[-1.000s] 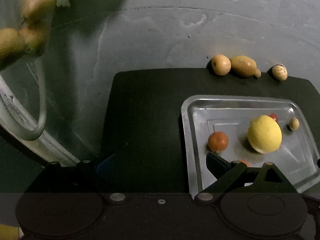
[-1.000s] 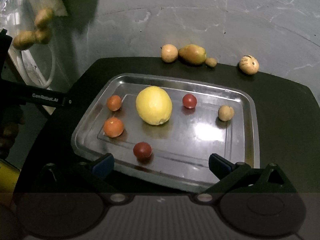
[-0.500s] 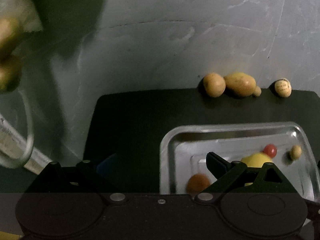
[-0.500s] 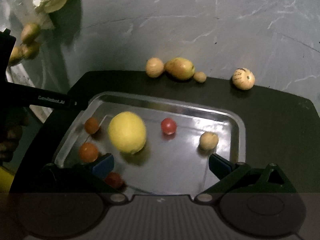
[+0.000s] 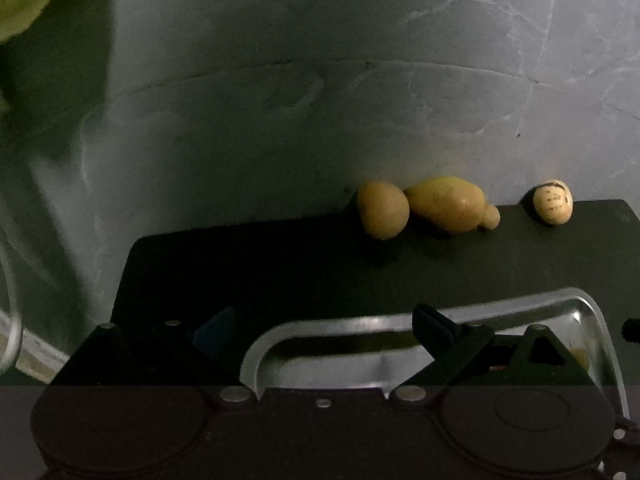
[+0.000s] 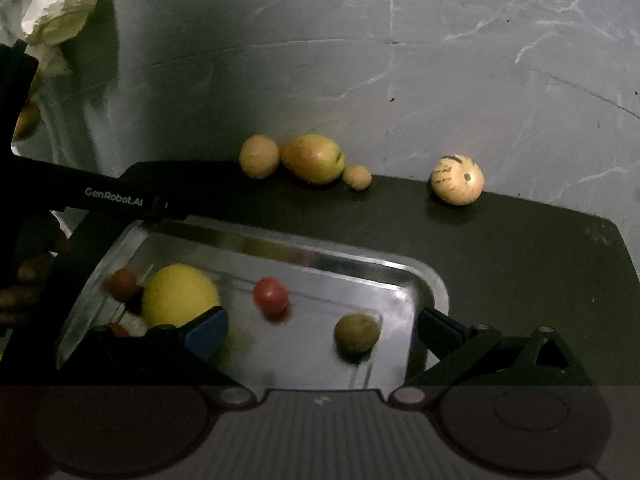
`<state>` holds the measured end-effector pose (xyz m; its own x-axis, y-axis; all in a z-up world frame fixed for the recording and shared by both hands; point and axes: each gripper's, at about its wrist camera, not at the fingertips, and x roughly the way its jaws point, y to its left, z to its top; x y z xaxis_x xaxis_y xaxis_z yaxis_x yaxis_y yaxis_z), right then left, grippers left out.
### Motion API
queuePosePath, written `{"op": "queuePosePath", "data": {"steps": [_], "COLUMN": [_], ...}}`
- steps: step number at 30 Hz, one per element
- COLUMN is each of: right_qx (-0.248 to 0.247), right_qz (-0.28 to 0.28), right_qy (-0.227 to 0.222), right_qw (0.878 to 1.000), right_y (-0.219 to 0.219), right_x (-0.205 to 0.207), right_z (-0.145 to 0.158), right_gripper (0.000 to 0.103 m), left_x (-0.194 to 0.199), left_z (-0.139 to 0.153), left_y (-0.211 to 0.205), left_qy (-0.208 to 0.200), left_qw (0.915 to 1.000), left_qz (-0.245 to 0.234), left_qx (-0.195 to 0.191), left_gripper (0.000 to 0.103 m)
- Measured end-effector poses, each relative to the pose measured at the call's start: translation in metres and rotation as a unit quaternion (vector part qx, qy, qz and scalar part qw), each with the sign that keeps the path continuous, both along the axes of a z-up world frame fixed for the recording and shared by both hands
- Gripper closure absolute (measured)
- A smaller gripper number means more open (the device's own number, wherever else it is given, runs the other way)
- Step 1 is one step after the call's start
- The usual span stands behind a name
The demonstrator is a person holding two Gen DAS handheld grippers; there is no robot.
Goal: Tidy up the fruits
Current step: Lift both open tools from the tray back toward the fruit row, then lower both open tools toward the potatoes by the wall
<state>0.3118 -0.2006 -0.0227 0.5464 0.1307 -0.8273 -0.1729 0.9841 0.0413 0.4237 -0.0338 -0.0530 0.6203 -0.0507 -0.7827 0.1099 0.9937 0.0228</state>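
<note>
Dark table (image 6: 520, 248) — rounded corners, set against a grey marbled wall (image 6: 440, 60); its back edge carries a row of loose fruit, and the right half of its top is bare, open room.

Metal tray (image 6: 352, 262) sits near-left on the table, raised rim all round. Its far-right corner is rounded, with a clear strip of table between it and the back row.

In the tray, biggest first: yellow lemon-like fruit (image 6: 178, 294) at left, a brownish round fruit (image 6: 356, 333) near the right rim, a red tomato (image 6: 270, 294) mid-tray, a small orange-red one (image 6: 122, 283) touching the yellow fruit's left side. Floor between tomato and brown fruit is free.

Back edge: a pear-shaped yellow-green fruit (image 6: 314, 158), a tan round fruit (image 6: 259, 156) touching its left, a tiny tan one (image 6: 357, 177) touching its right; a pale striped fruit (image 6: 457, 180) well apart to the right.

Right tongs (image 6: 320, 332) — spread wide over the tray's near side, gripping nothing. Left tongs (image 5: 316, 330) likewise apart and empty above the tray's left corner.

Left tool's side reads "GenRobot.AI" (image 6: 114, 197).
</note>
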Motion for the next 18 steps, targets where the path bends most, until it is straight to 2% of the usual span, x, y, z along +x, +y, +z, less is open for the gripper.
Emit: {"op": "queuePosePath", "data": {"steps": [7, 18], "right_qx": [-0.021, -0.066], "right_qz": [0.014, 0.038], "right_qy": [-0.018, -0.04], "right_qw": [1.0, 0.996], "right_y": [-0.005, -0.01], "right_x": [0.032, 0.07], "right_z": [-0.008, -0.018], "right_gripper": [0.0, 0.002], "left_x": [0.027, 0.056], "left_z": [-0.002, -0.014], "left_y": [-0.014, -0.04], "left_qy": [-0.013, -0.019], "left_qw": [0.9998, 0.9983], "left_qz": [-0.01, -0.027], "left_qx": [0.009, 0.047], "left_gripper": [0.007, 0.007]}}
